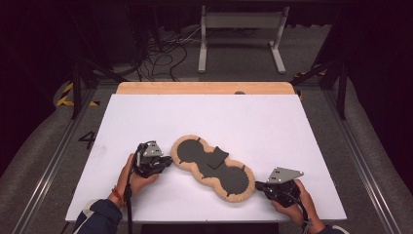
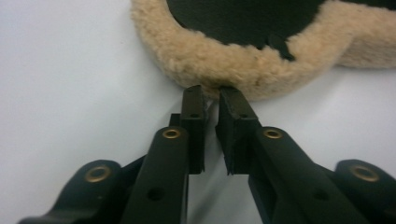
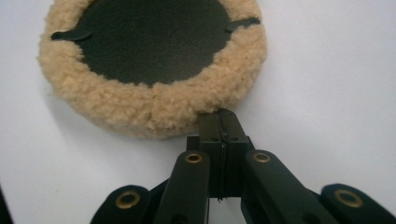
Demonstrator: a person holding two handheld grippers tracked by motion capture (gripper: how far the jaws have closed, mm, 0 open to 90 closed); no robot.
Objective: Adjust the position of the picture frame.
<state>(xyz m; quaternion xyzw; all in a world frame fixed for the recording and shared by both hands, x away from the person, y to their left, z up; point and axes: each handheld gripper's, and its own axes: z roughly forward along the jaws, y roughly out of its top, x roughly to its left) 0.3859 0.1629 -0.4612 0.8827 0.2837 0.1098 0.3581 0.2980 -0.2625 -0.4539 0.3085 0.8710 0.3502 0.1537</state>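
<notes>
Two grippers at the ends of a fleece pad on the white table.

We see the pad (image 1: 213,167) (tan fleece rim, dark inner faces, two round lobes joined in the middle) lying flat near the front of the table (image 1: 204,112), running from about 10 o'clock to 4 o'clock. Our left gripper (image 1: 169,160) meets the 10 o'clock lobe; its jaws stand a narrow slit apart, tips at the fleece edge (image 2: 224,60), with a thin bit of material seemingly pinched between them. Our right gripper (image 1: 258,185) sits at the 4 o'clock lobe, jaws clenched fully together, tips touching the fleece rim (image 3: 154,105); whether they hold any fleece we cannot tell.
</notes>
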